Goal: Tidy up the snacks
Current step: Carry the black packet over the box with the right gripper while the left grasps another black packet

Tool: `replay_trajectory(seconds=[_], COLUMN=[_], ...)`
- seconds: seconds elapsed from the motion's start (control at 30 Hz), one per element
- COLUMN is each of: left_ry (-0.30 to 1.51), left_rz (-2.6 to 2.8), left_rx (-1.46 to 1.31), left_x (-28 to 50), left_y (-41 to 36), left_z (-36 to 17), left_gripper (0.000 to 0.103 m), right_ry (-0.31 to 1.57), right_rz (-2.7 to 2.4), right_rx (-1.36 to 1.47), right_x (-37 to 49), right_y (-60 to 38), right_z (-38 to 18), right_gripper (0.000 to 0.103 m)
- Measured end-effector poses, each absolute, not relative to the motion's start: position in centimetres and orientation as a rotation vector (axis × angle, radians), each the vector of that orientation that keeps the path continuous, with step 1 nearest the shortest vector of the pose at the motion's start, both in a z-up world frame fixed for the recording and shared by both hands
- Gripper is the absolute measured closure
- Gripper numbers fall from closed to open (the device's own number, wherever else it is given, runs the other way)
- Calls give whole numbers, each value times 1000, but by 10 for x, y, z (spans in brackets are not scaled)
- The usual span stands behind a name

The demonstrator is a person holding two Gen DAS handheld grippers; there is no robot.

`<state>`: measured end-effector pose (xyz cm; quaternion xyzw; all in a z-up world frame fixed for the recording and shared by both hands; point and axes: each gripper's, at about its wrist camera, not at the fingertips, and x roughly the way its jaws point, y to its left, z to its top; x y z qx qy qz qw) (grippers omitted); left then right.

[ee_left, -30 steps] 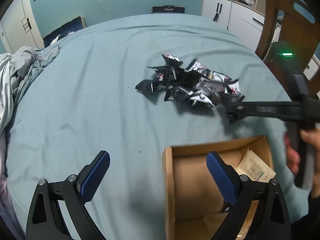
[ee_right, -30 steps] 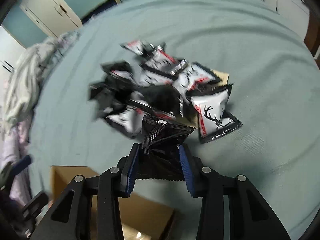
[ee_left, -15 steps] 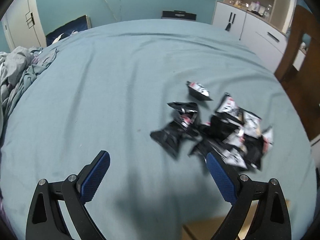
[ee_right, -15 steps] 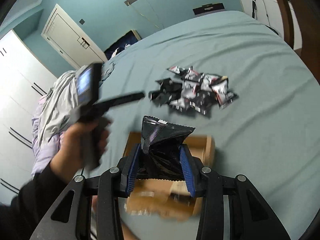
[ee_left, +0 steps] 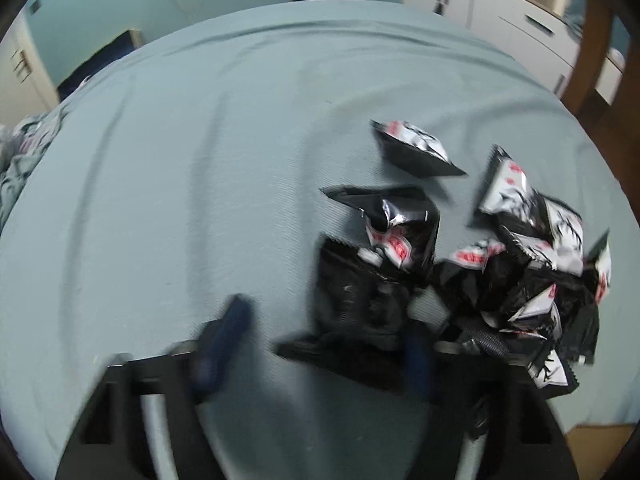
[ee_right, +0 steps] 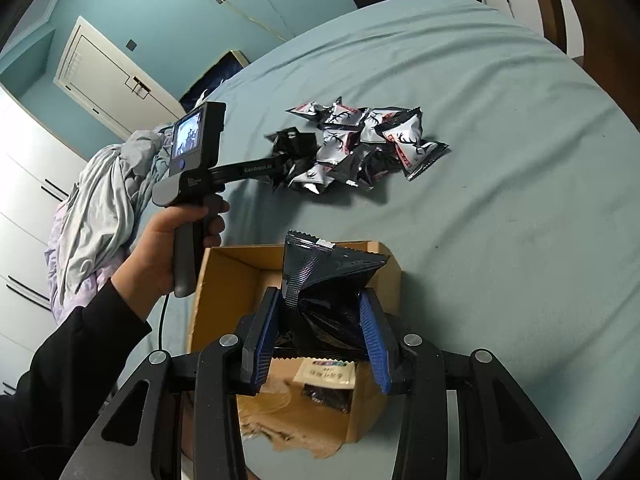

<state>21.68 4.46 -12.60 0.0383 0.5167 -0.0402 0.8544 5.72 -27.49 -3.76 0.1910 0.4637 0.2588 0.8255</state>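
The right gripper (ee_right: 320, 332) is clamped on a dark snack packet (ee_right: 326, 292), its blue pads pressing both sides, and holds it just above the open cardboard box (ee_right: 208, 280), which stands on the teal-covered worktop (ee_right: 500, 200). Inside the box lie a pale sachet (ee_right: 326, 374) and a dark packet beside it. To the left a hand (ee_right: 168, 248) in a black sleeve grips the handle of the left gripper (ee_left: 320, 340), which reaches into the near edge of the pile of black-and-white snack packets (ee_right: 360, 144) farther along the worktop. In the left wrist view, blurred, its jaws are closing, with a black packet (ee_left: 360, 300) between them; whether the pads press it yet cannot be told. Beyond, crumpled bedding (ee_right: 104, 196) lies at the worktop's far left edge.
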Motion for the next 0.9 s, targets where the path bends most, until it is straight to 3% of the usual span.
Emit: replay_trajectory(seconds=[0.03,0.07,0.13,0.63,0.9], left_ry=[1073,1072,1067,883,917], left_rz=[-94,-116,-98,-22,-147], left_rx=[100,116,153,263,205], left_x=[215,212,206,70,-17], left_y=[42,38,33,11,0], left_z=[-124,-122,-118,-15,-4], left_gripper=[60,68,71,73,73], right_ry=[987,987,986,872,842], right_rz=[547,542,536,509,476], right_rx=[403,402,400,314,341], right_x=[58,57,56,5,-30], right_y=[-275,-275,-275,-278,-296], right_z=[-38,-39,-39,-18,-11], right_gripper=[65,65,65,65,65])
